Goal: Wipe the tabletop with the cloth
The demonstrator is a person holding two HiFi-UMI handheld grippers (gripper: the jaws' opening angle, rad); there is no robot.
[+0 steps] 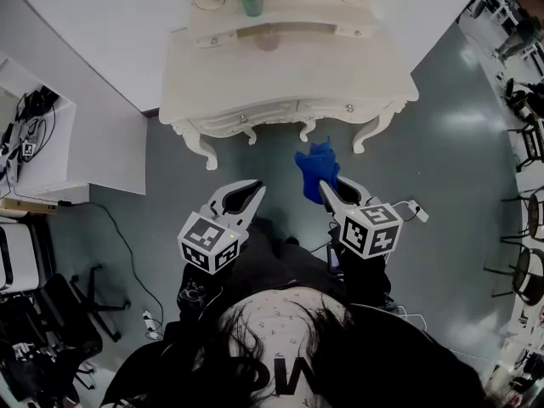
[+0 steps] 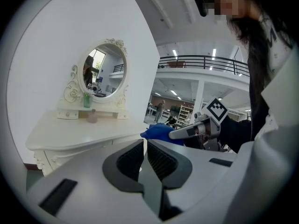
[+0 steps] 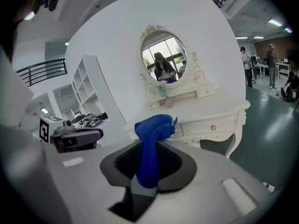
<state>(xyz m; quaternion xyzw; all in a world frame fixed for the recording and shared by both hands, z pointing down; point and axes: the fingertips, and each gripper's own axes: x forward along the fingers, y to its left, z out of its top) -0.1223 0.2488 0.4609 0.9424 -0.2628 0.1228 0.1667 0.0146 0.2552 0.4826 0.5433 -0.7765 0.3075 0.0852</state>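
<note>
Hair (image 1: 280,347) of the person, dark, fills the lower edge of the head view; dark sleeves run forward from it to both grippers.

Left gripper (image 1: 248,194): marker cube on its back. Pads drawn together with only a sliver between them, nothing in the gap. Held over the floor, short of the table's front edge and left of the right gripper.

Right gripper (image 1: 330,190): marker cube likewise. Jaws closed on the cloth (image 1: 316,167), which is pinched at its lower end.

Cloth: blue, bunched, standing up out of the right jaws in a loose wad. It is in the air over the grey floor (image 1: 442,168), just before the table's front edge and clear of the tabletop.

Table (image 1: 289,79): cream dressing table with curved legs, drawers with small knobs along the front, and a bare top save for items at the back edge.

Mirror (image 3: 163,59): oval, in an ornate frame, upright at the table's back edge.

Cup (image 1: 252,5): green, on the small raised shelf below the mirror.

Pinkish item (image 1: 267,38): small, just in front of that shelf; its kind cannot be made out.

Shelf unit (image 3: 88,90): white, against the wall left of the table.
</note>
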